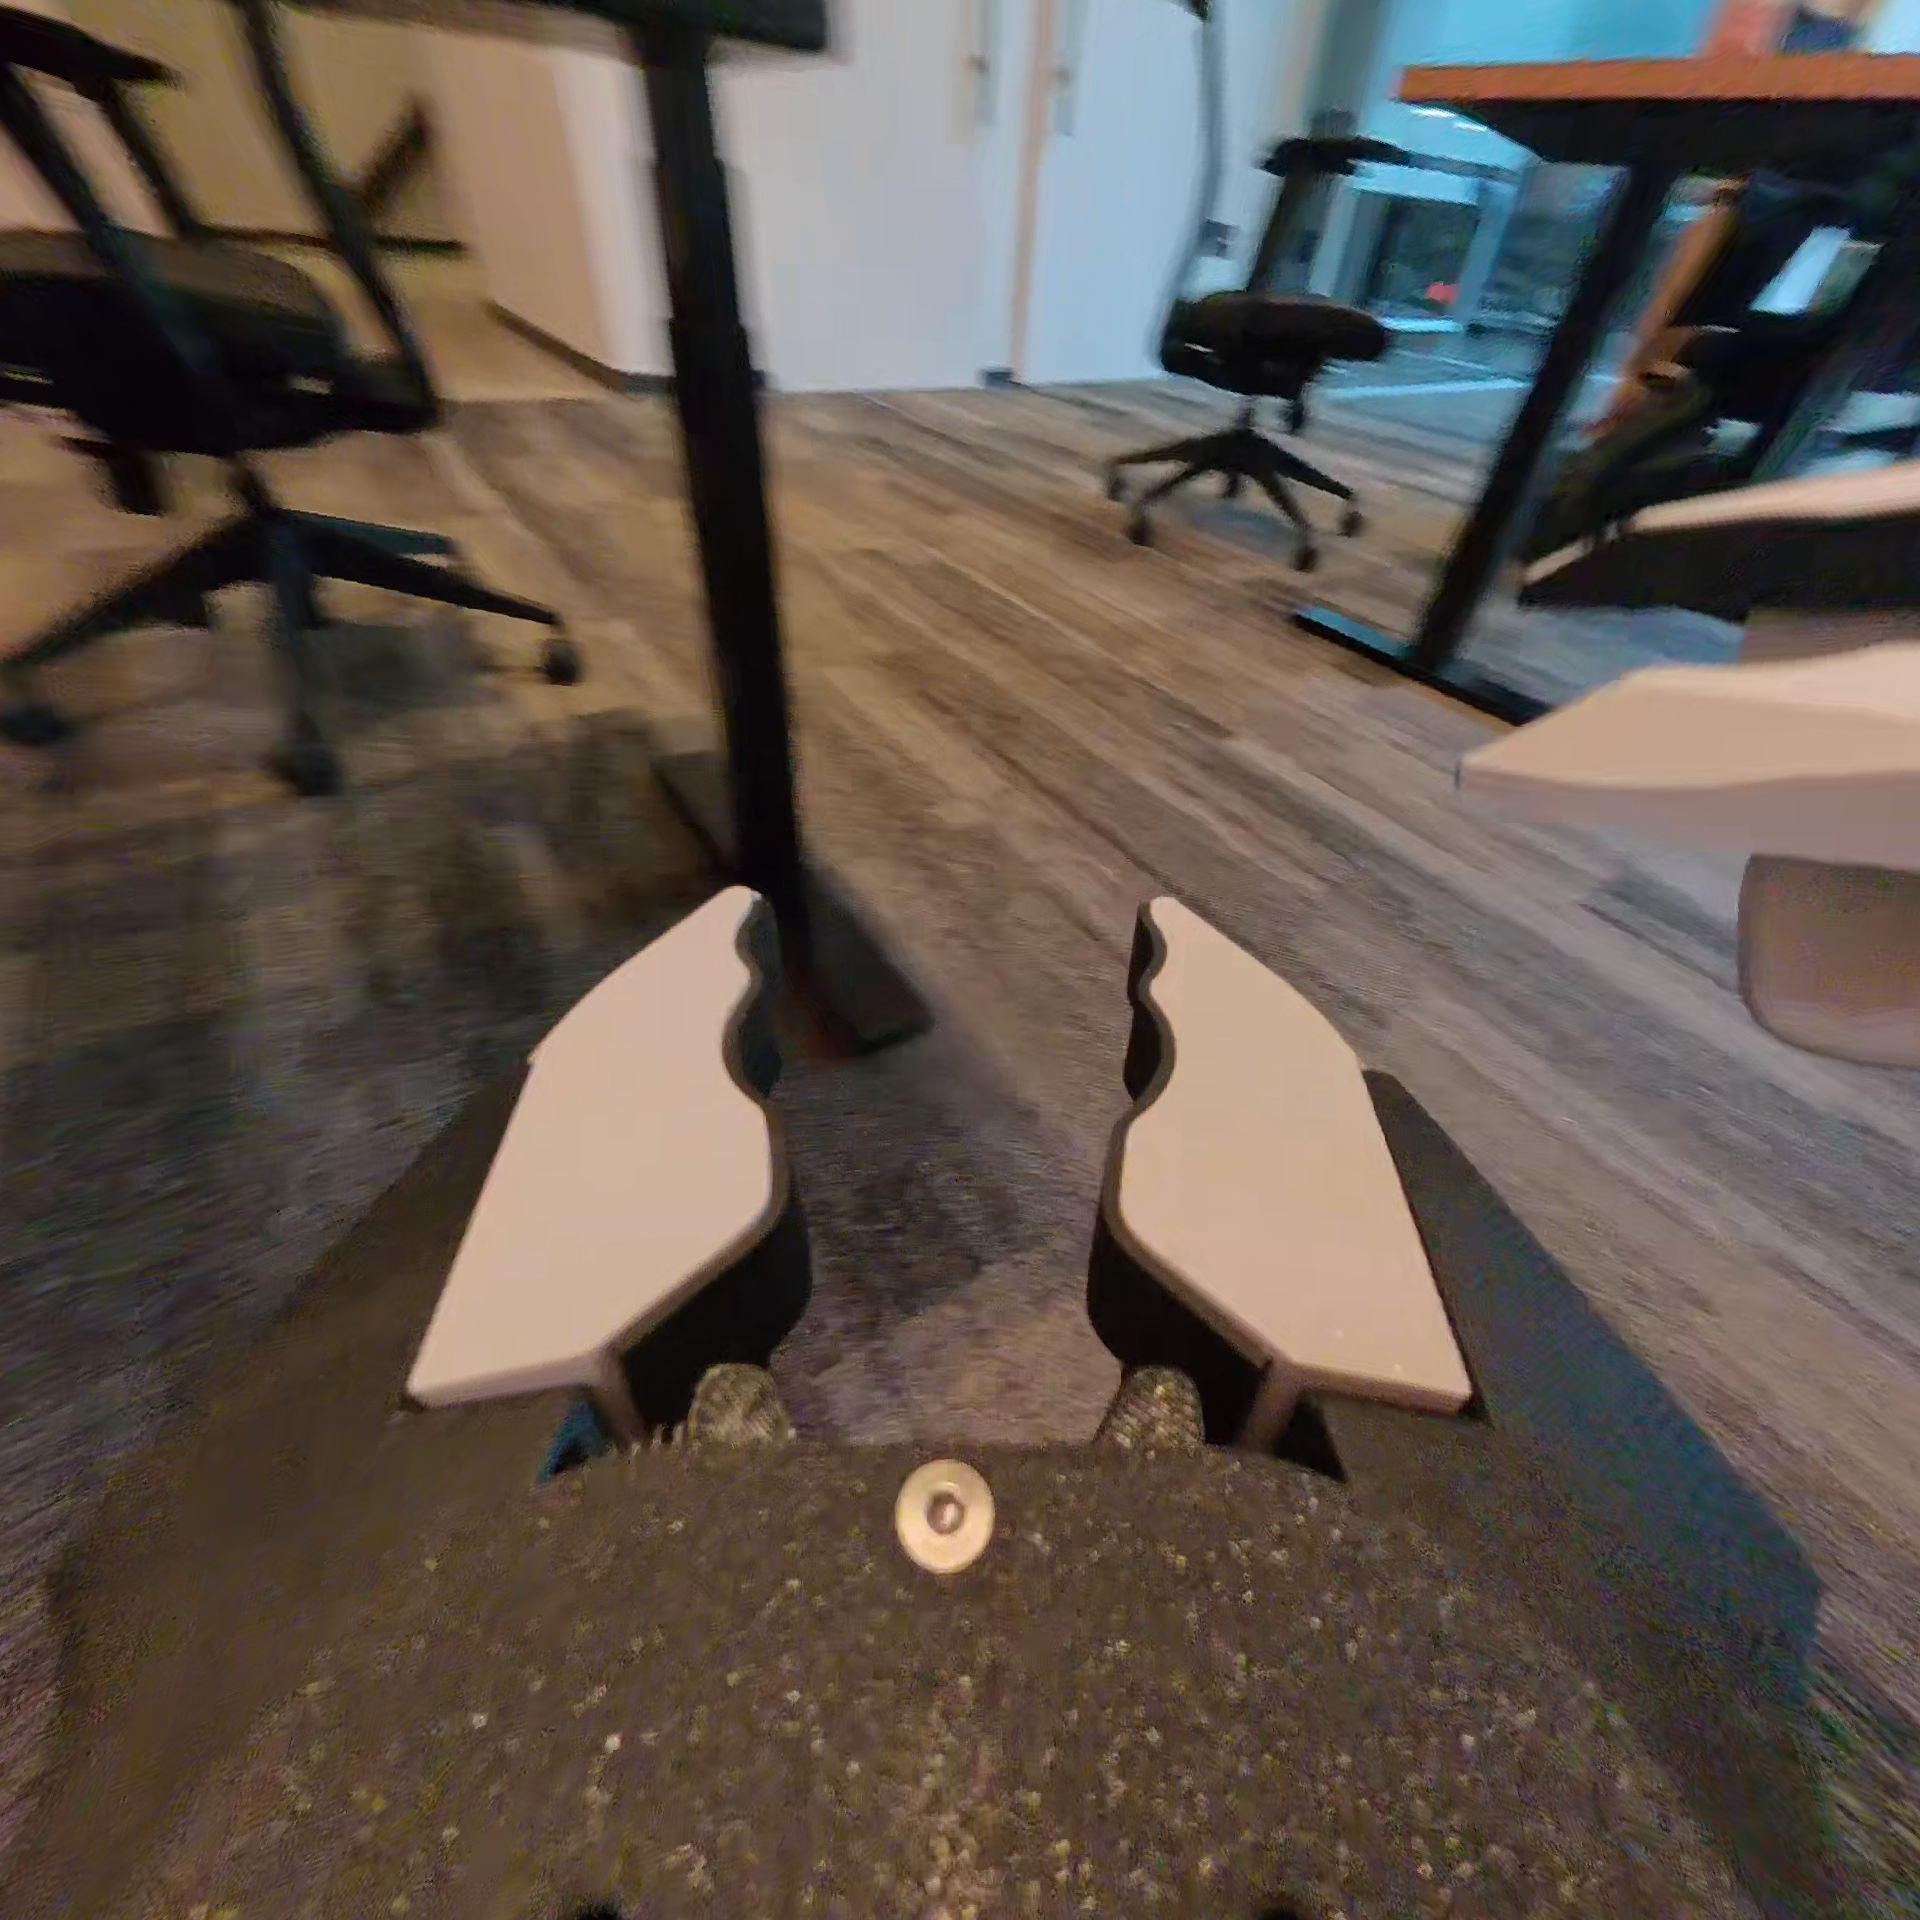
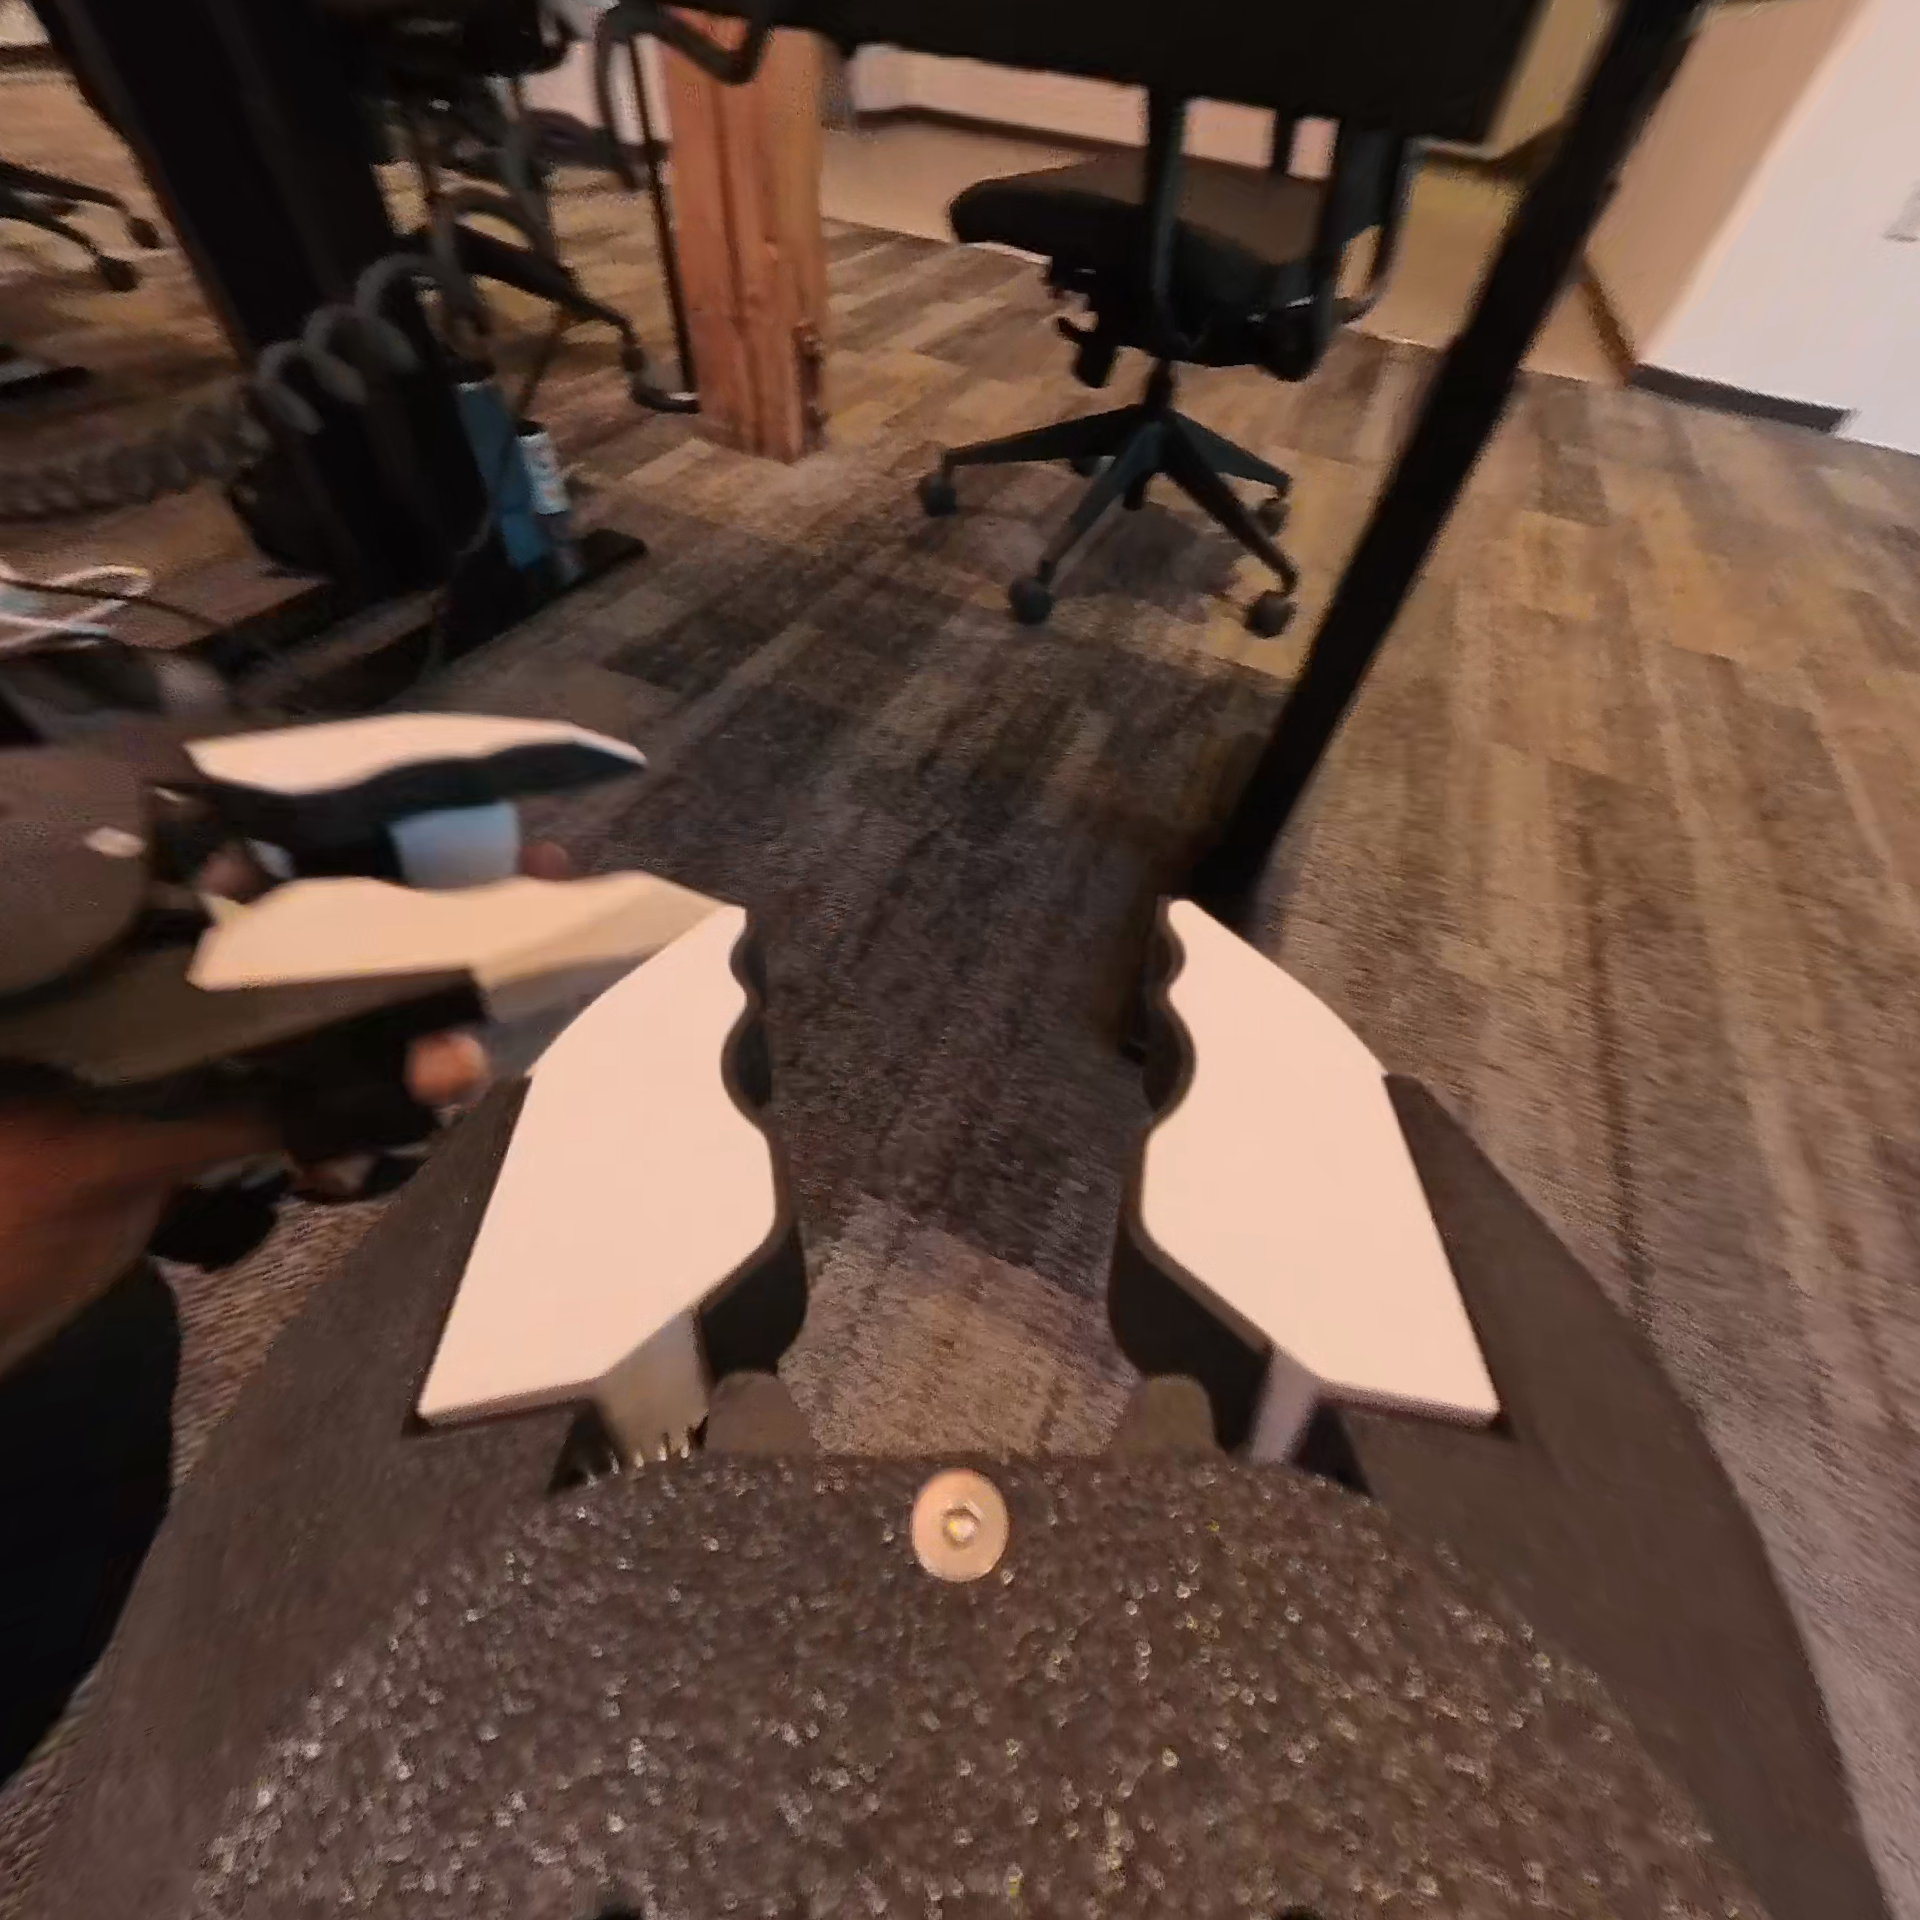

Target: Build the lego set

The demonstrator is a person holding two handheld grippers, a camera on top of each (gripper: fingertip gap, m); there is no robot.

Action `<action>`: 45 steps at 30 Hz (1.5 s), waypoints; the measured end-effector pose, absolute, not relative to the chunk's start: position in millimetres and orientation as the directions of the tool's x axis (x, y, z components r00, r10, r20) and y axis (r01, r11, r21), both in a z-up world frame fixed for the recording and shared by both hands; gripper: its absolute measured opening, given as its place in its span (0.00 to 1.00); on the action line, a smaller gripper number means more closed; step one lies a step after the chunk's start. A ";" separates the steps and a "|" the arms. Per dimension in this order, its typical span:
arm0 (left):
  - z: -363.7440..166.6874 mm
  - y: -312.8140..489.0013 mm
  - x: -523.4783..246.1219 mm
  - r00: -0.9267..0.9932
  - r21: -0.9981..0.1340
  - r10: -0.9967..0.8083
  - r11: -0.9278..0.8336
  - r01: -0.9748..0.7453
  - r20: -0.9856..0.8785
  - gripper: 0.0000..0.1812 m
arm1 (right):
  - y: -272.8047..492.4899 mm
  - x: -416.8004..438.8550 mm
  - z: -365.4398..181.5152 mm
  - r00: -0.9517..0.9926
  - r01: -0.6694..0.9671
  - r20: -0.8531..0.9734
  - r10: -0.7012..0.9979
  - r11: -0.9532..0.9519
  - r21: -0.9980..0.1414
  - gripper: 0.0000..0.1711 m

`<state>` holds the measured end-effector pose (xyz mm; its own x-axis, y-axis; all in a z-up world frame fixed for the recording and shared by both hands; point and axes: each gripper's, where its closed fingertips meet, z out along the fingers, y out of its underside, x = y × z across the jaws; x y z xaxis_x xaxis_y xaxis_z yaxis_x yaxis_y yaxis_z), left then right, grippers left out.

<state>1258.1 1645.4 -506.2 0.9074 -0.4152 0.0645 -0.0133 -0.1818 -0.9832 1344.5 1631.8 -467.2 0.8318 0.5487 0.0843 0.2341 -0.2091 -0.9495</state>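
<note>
No lego pieces show in either view. Both views are blurred and look down at grey carpet under desks. My left gripper [image 1: 951, 914] is open and empty, with its white fingers [image 1: 623, 1143] spread over the carpet. My right gripper [image 2: 956, 920] is also open and empty. The left gripper also shows in the right wrist view [image 2: 665, 826], close beside the right one on its left, held in a hand [image 2: 447, 1070]. A pale patch [image 2: 457, 842] sits behind its fingers. The right gripper's fingers [image 1: 1714, 748] show at the right edge of the left wrist view.
A black desk leg [image 1: 727, 468] stands just ahead of the left gripper. Office chairs [image 1: 1262, 343] [image 1: 156, 343] [image 2: 1174, 260] stand around. A slanted black desk leg [image 2: 1434, 436], a wooden post [image 2: 748, 229] and coiled cables [image 2: 332, 353] lie ahead of the right gripper.
</note>
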 end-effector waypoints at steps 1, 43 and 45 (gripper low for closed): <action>-501.7 1640.4 1228.4 0.935 -0.986 -0.352 -0.167 -0.012 0.048 0.36 | 1634.1 1326.9 -471.7 0.810 0.241 0.080 0.582 -0.205 -0.949 0.41; -495.9 1268.1 918.2 0.831 -0.907 0.531 -0.247 0.341 0.168 0.45 | 1534.9 1024.4 -549.8 0.146 0.403 0.040 0.988 -0.023 -0.915 0.42; -497.9 1280.5 922.0 0.846 -0.905 0.500 -0.246 0.346 0.187 0.45 | 1536.9 1029.8 -551.9 0.156 0.415 0.050 0.987 -0.019 -0.910 0.42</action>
